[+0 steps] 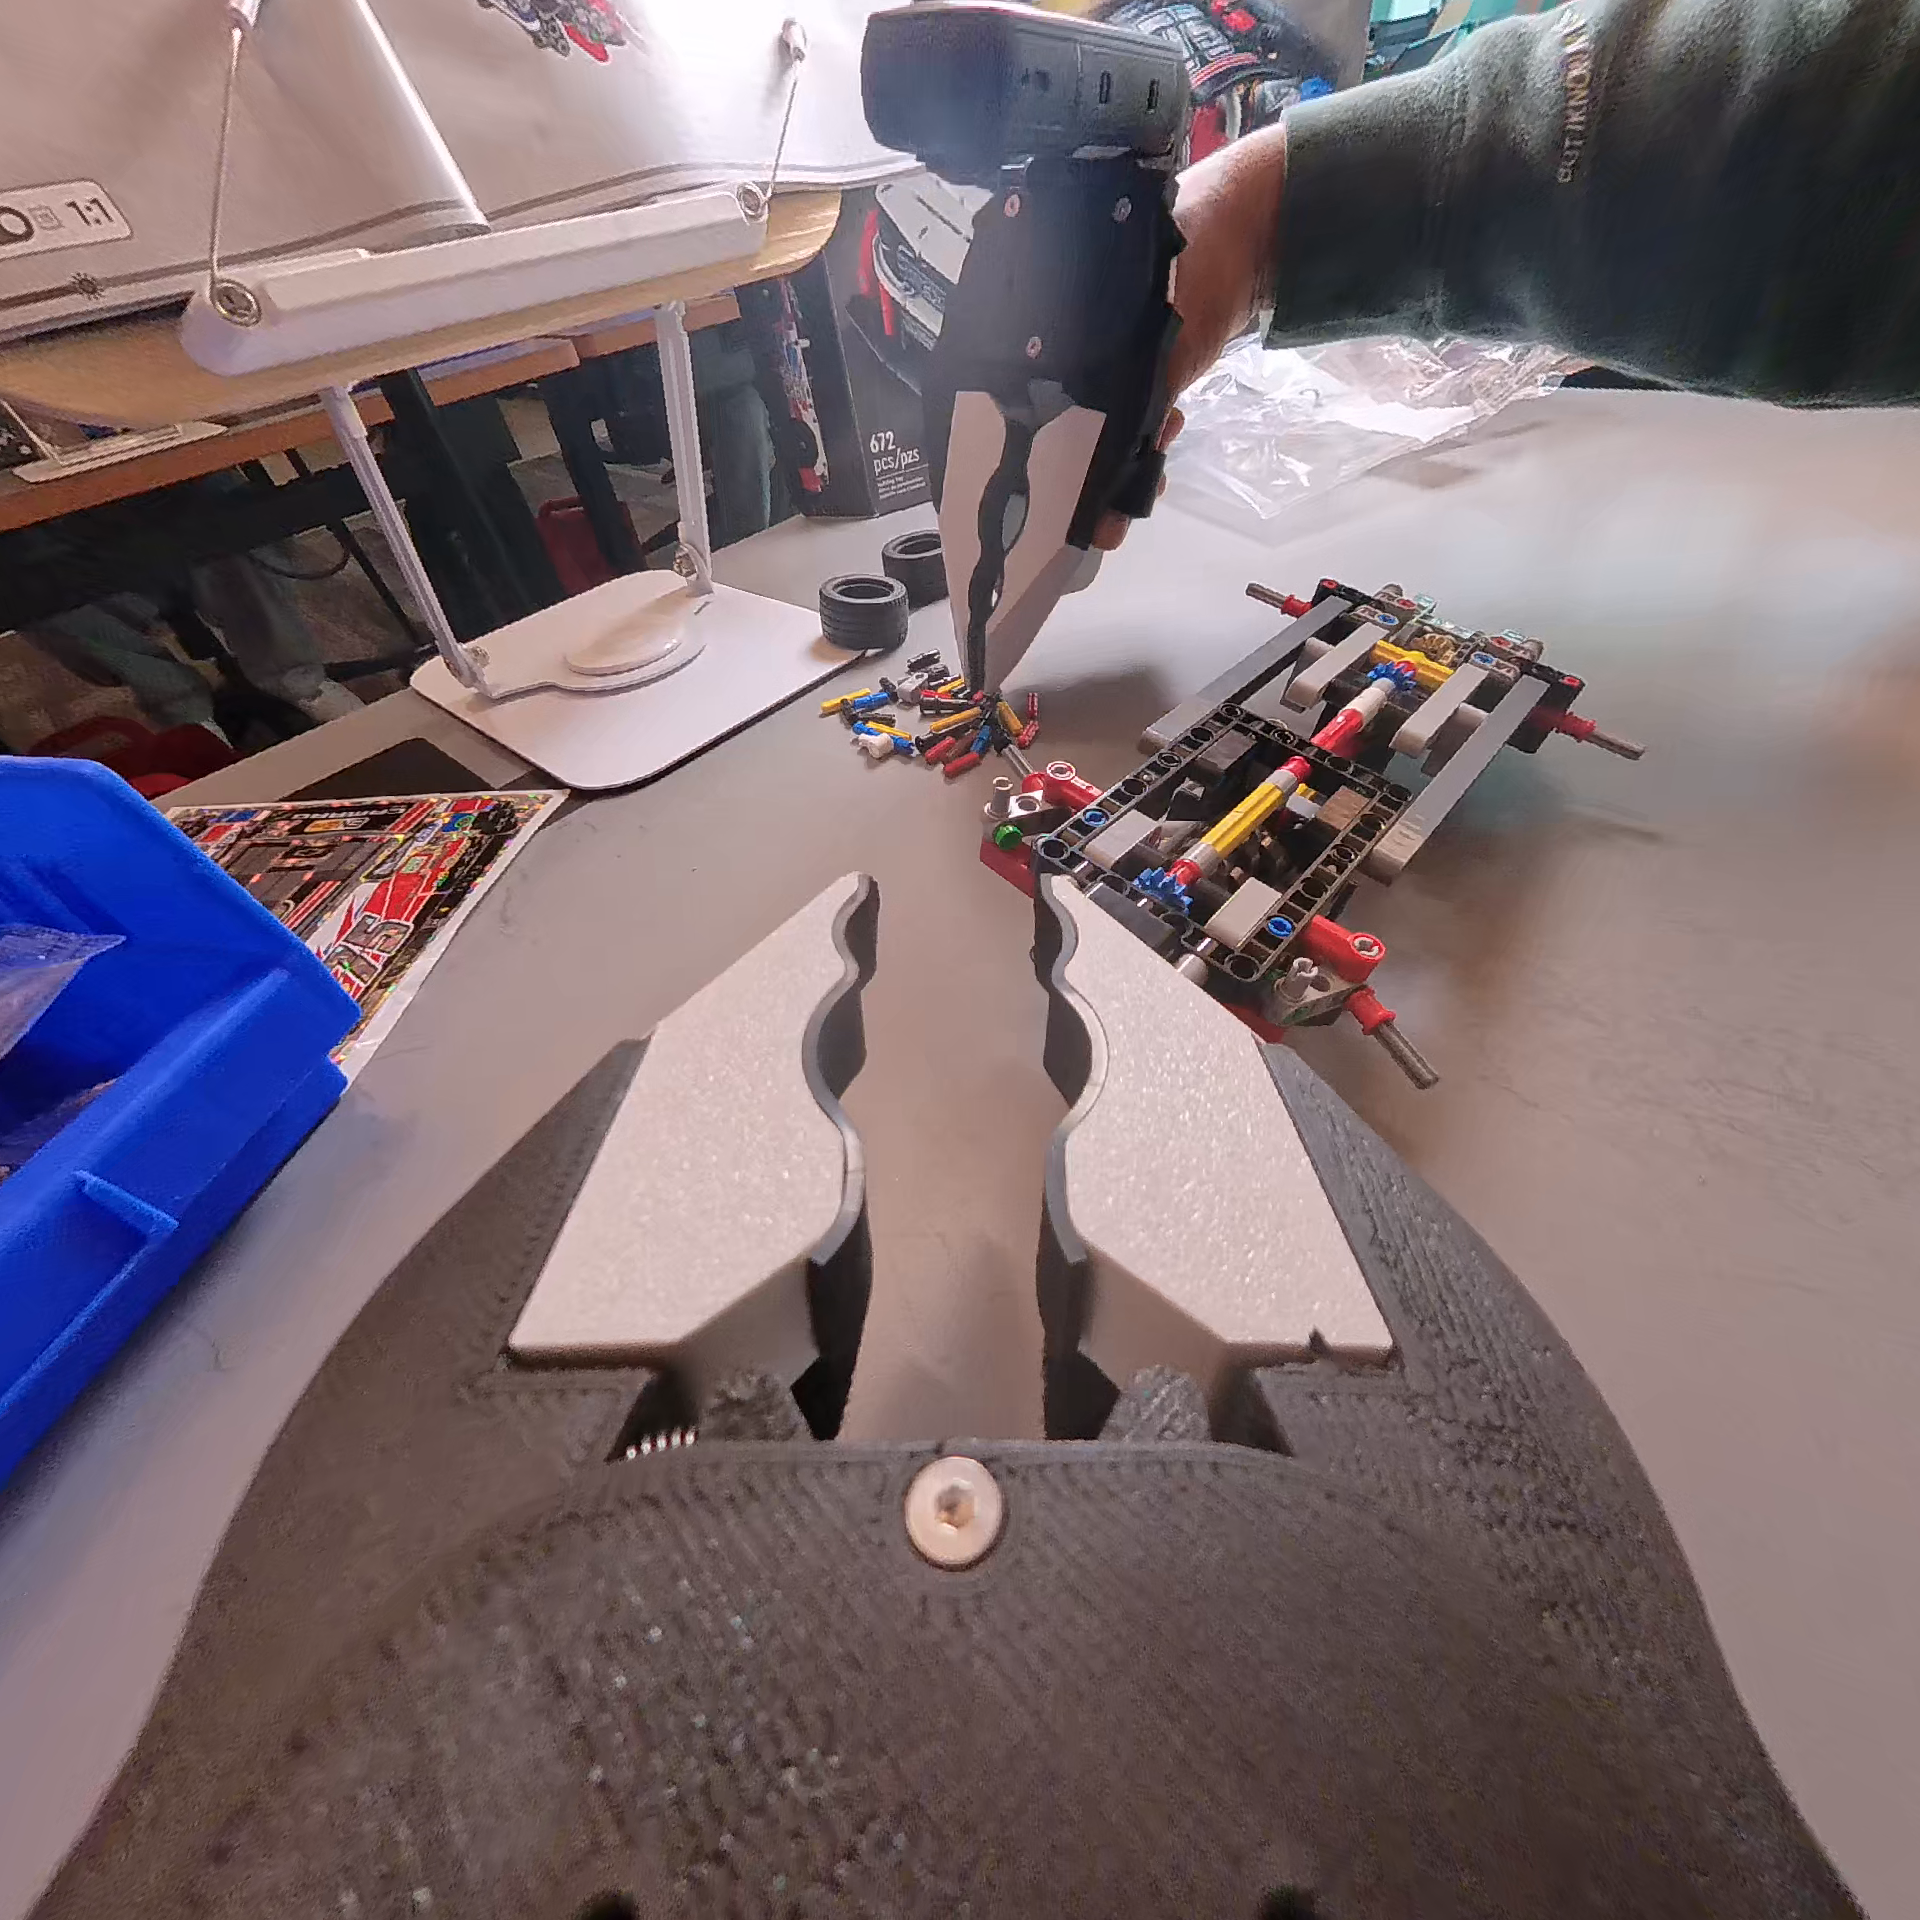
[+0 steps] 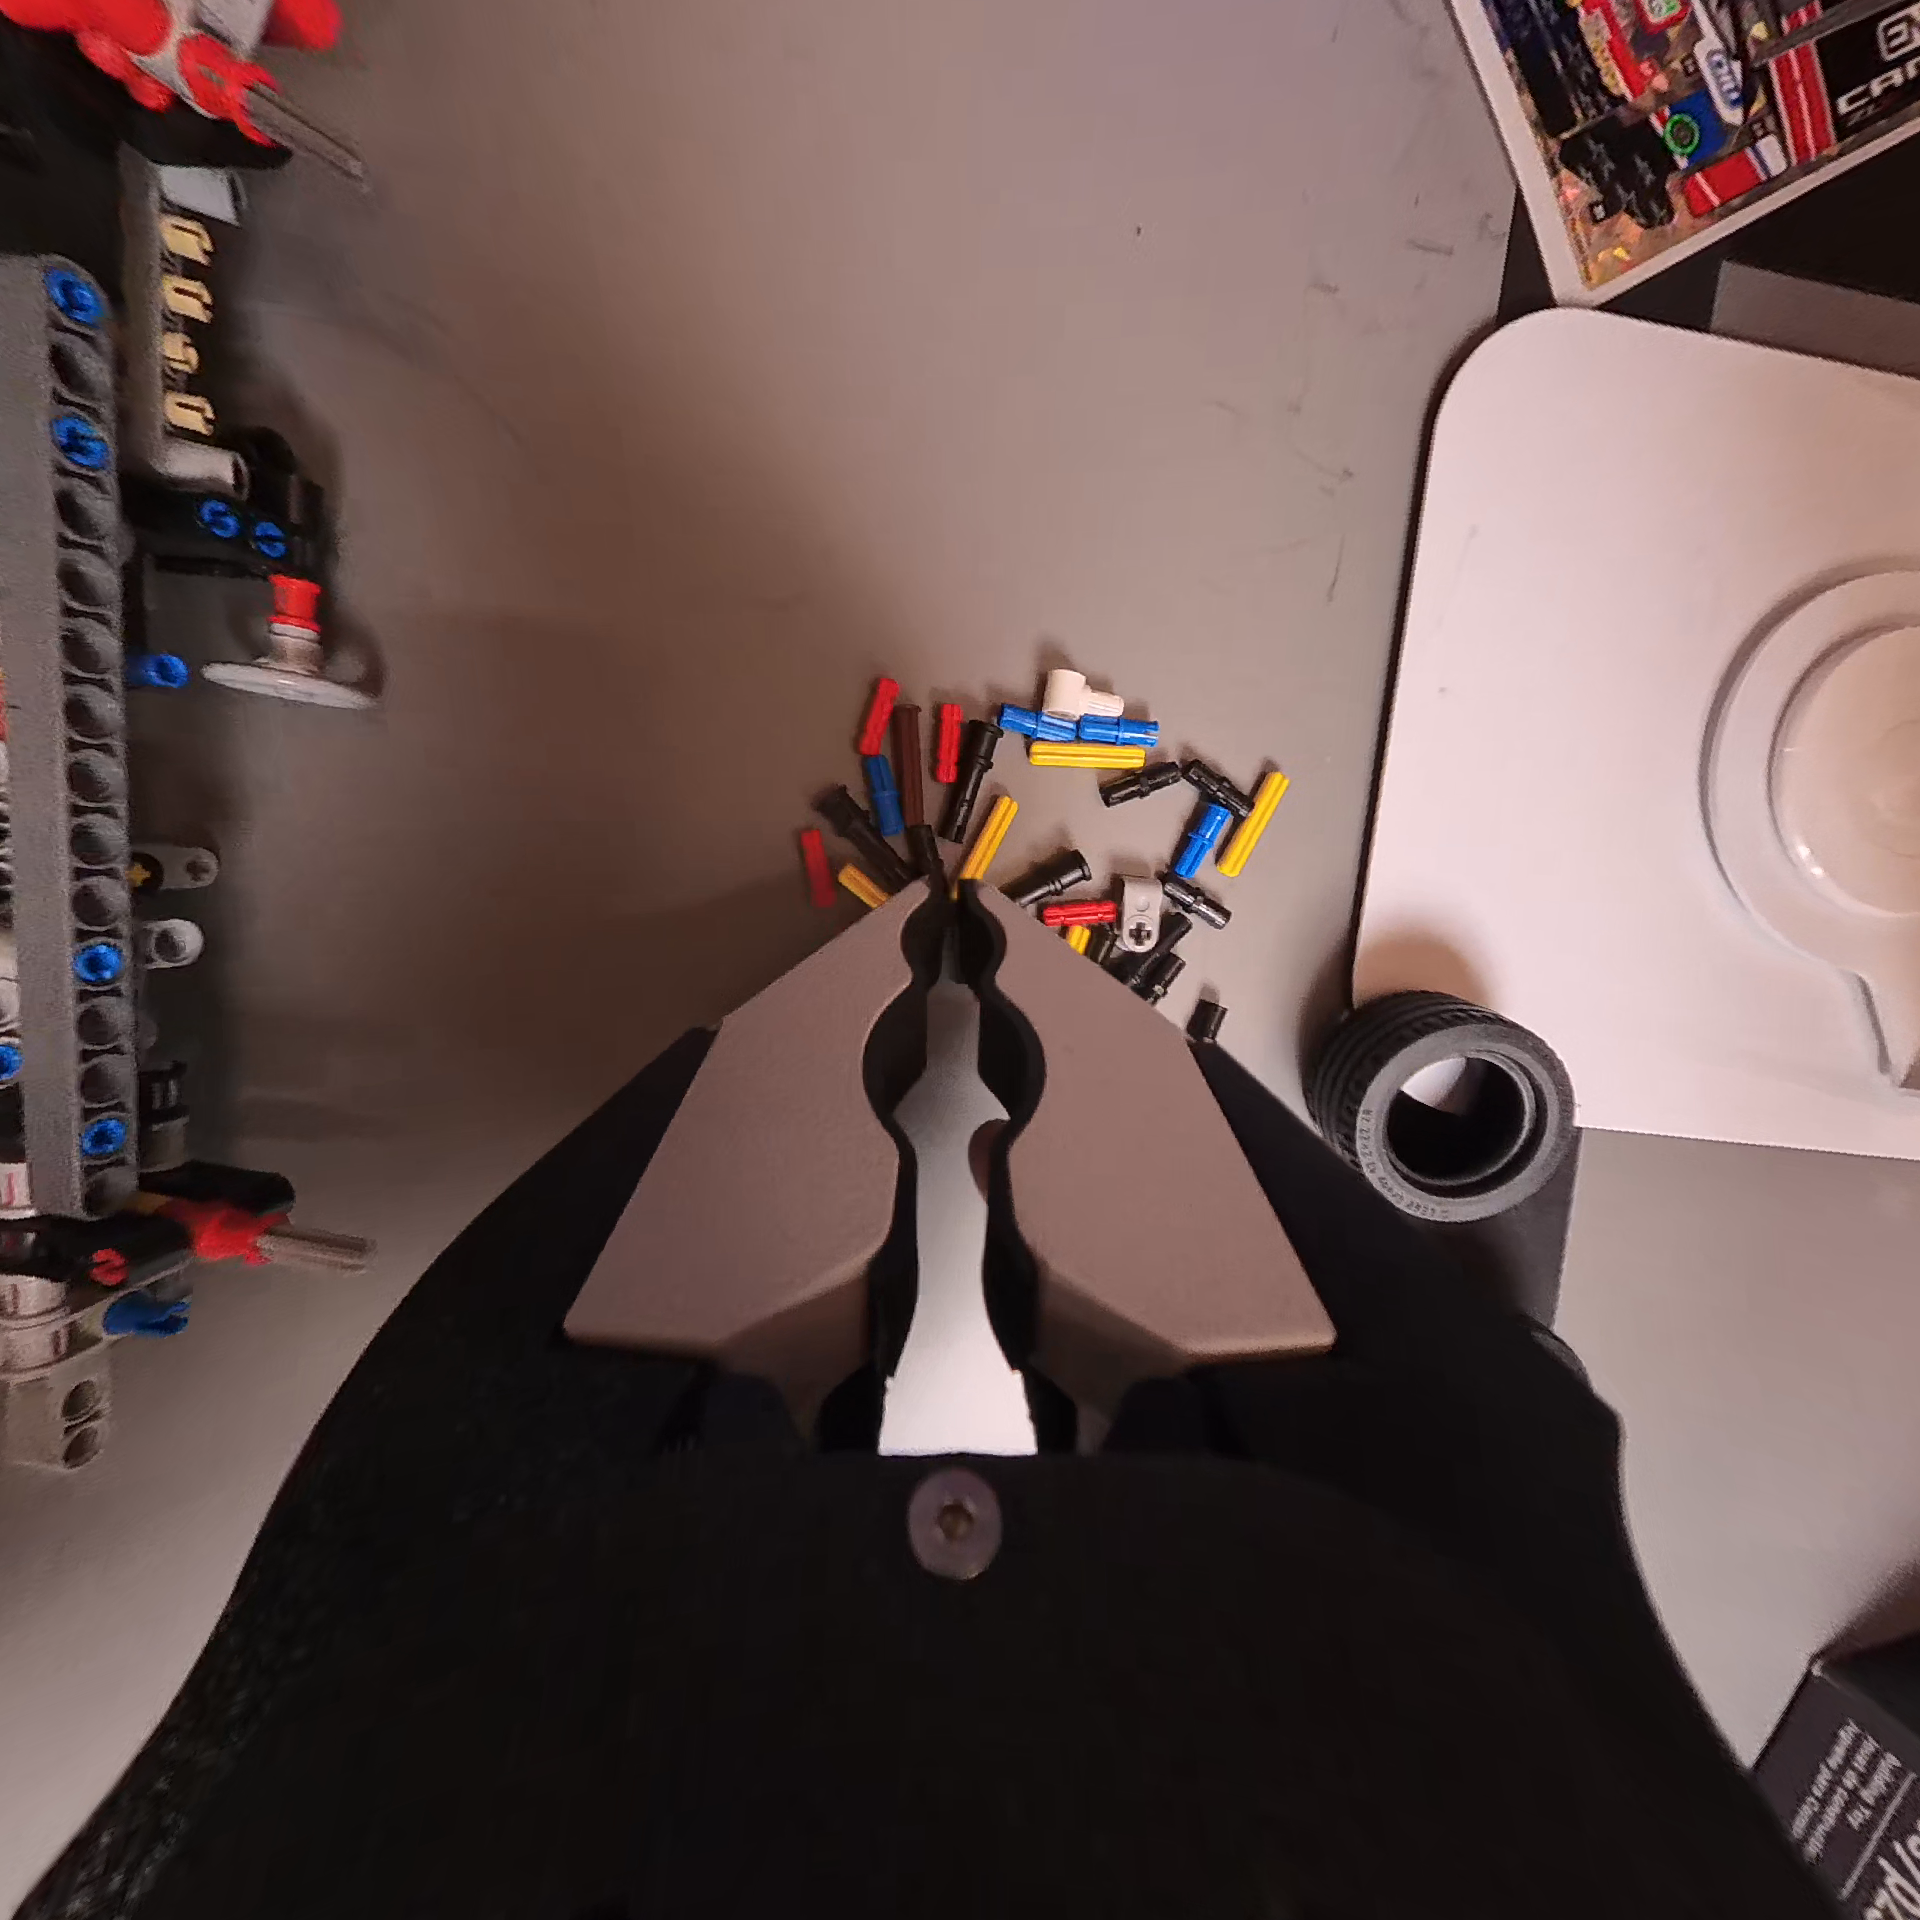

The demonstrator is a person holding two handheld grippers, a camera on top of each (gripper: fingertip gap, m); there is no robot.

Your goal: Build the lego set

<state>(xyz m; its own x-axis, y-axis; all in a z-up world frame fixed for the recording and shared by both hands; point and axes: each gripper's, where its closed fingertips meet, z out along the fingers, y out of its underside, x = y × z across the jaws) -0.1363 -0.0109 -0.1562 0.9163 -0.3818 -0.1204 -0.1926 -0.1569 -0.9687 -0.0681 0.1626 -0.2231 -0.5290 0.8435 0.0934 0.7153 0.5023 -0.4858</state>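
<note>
Left wrist view first: the left gripper (image 1: 954, 914) hangs low over the grey table (image 1: 1558, 1195), its two pale fingers spread wide with nothing between them. Just off its right fingertip sits the lego chassis (image 1: 1299, 810), a long flat frame of black and grey beams with yellow and red axles down the middle and grey axle ends poking out at the corners. Across the table, the right gripper (image 1: 982, 681) comes down steeply, held by a hand (image 1: 1216, 270) in a dark green sleeve (image 1: 1610, 187), tips planted right in the pile of small pins (image 1: 935, 722). Two black tyres (image 1: 864, 611) stand behind that pile, beside the white base of a stand (image 1: 623, 686) carrying the instruction booklet (image 1: 436, 104). A sticker sheet (image 1: 353, 862) lies flat at left, next to a blue bin (image 1: 135, 1039). Crumpled clear plastic bag (image 1: 1340, 416) at the back.

Over to the right wrist view: the right gripper (image 2: 951, 896) has its tips drawn almost together at the near edge of the pins (image 2: 1039, 821), red, blue, yellow and black ones scattered on the table (image 2: 727, 416). Something dark sits right at the tips, but whether a pin is actually pinched, I cannot tell. One tyre (image 2: 1444, 1107) rests on its side just right of the fingers, touching the stand base (image 2: 1610, 727). The chassis (image 2: 83, 727) runs along the left edge, well apart from the pile.
</note>
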